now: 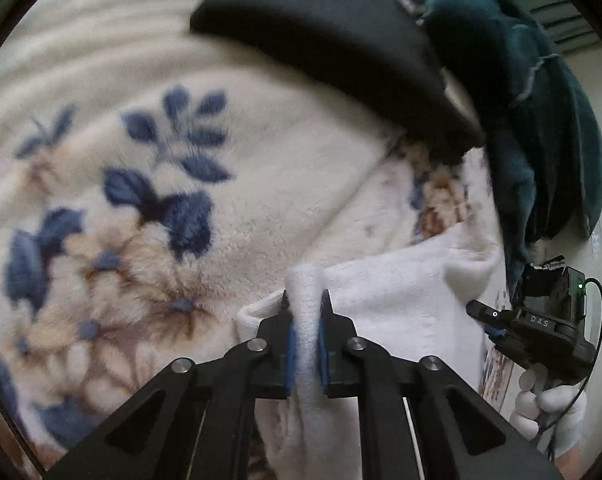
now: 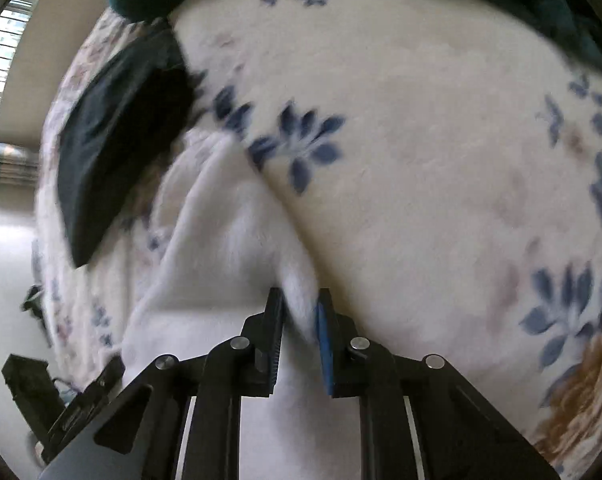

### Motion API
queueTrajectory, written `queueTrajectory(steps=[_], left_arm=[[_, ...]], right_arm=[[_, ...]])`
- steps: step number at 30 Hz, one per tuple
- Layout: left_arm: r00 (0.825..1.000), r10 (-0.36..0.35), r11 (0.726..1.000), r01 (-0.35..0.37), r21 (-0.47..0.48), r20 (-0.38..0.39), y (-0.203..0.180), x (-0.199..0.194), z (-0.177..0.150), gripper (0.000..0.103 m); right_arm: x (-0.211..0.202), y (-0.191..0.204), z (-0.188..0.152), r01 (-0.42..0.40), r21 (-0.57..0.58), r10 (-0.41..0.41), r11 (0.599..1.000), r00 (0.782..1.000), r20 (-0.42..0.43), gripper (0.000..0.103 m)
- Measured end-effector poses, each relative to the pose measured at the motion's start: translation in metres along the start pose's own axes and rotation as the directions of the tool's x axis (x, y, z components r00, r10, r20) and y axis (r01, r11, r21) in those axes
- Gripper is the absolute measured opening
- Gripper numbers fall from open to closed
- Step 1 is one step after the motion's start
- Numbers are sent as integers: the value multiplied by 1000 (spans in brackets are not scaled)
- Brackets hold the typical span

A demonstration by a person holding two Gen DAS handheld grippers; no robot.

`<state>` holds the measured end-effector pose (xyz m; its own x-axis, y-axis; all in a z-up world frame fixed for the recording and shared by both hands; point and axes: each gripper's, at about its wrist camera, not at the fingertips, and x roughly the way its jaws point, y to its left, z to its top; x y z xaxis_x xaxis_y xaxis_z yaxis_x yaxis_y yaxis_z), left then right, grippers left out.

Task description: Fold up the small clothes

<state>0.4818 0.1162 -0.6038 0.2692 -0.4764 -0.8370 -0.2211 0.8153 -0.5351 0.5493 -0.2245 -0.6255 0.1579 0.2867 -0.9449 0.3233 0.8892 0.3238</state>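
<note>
A small white fleecy garment (image 1: 397, 300) is held between both grippers above a cream blanket with blue and tan flowers (image 1: 113, 184). My left gripper (image 1: 305, 300) is shut on a bunched edge of the garment. My right gripper (image 2: 300, 300) is shut on another bunched edge of the same white garment (image 2: 221, 280), which hangs down to the left of it. In the left wrist view the right gripper (image 1: 497, 324) shows at the right edge, held by a white-gloved hand (image 1: 549, 404).
A folded black garment (image 1: 333, 40) lies on the blanket beyond the white one; it also shows in the right wrist view (image 2: 113, 152). A dark teal garment (image 1: 541, 120) lies at the bed's edge. The floral blanket (image 2: 421, 160) fills the right view. A window (image 2: 1, 52) is far left.
</note>
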Motion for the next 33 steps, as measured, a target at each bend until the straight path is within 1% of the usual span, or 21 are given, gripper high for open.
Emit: queueTrajectory(steps=[1,3,4,5,6,7,8,10,11,13,14,17,18,19,20,23,25,27,29,31,33], left_arm=[[1000,-10,1000,10,-8,-10,0,-1,3,11],[1000,-26,1000,26,13,-14,-7,-9,4,16],[1000,-25,999,25,31,-14,-12,-15,2,26],[999,-35,998,35,54,-7,-17,-27,-2,41],[999,-46,997,46,69,-3,-19,-36,-7,53],[999,-46,995,46,89,3,-22,-52,-17,73],[998,-55,994,53,100,10,-24,-64,-27,76],[998,-69,992,67,109,10,-27,-85,-51,77],[997,-72,991,72,111,4,-26,-99,-70,77],[998,-69,993,69,93,-11,-22,-118,-110,77],[998,-65,994,67,82,-19,-19,-124,-127,77],[996,-44,998,46,34,-72,-9,-132,-188,77],[995,-36,999,38,22,-92,-6,-130,-204,77],[992,-15,1000,15,-7,-128,2,-124,-229,77],[989,-11,1000,6,-29,-150,9,-120,-245,77],[975,18,998,-31,-56,-220,28,-97,-291,77],[962,22,996,-46,-79,-274,39,-79,-318,77],[952,13,994,-44,-95,-307,45,-67,-334,77],[945,2,995,-35,-95,-326,46,-58,-346,77],[942,-10,996,-18,-82,-335,43,-55,-354,77],[939,-20,997,-7,-77,-343,39,-54,-357,77]], right_arm=[[13,4,5,3,10,-3,1000,1000,-24,17],[18,3,3,-6,9,7,1000,998,-58,19],[9,1,2,1,-3,-1,1000,998,-55,23],[4,6,-2,4,-14,-5,1000,998,-58,41],[-2,6,-7,-14,-17,13,1000,998,-60,56],[-10,8,-15,-49,-18,47,999,997,-61,59],[-21,7,-25,-80,-21,78,997,995,-69,60],[-45,0,-45,-117,-28,114,993,990,-85,63],[-59,-4,-62,-146,-28,143,989,985,-99,67],[-85,-21,-91,-183,-25,178,983,974,-138,68],[-96,-31,-112,-197,-21,191,980,968,-165,68],[-121,-66,-171,-197,3,192,980,952,-238,68],[-130,-84,-187,-193,13,190,981,947,-260,69],[-130,-96,-206,-180,23,179,983,941,-286,69],[-130,-113,-230,-168,43,173,985,935,-310,69],[-111,-152,-284,-143,110,174,984,910,-376,70],[-92,-166,-311,-128,121,167,984,898,-408,70],[-70,-178,-338,-159,140,205,977,873,-442,70],[-51,-181,-354,-192,155,243,969,850,-466,70],[-40,-188,-365,-213,159,264,964,842,-471,70],[-24,-185,-375,-249,177,304,952,826,-474,70]])
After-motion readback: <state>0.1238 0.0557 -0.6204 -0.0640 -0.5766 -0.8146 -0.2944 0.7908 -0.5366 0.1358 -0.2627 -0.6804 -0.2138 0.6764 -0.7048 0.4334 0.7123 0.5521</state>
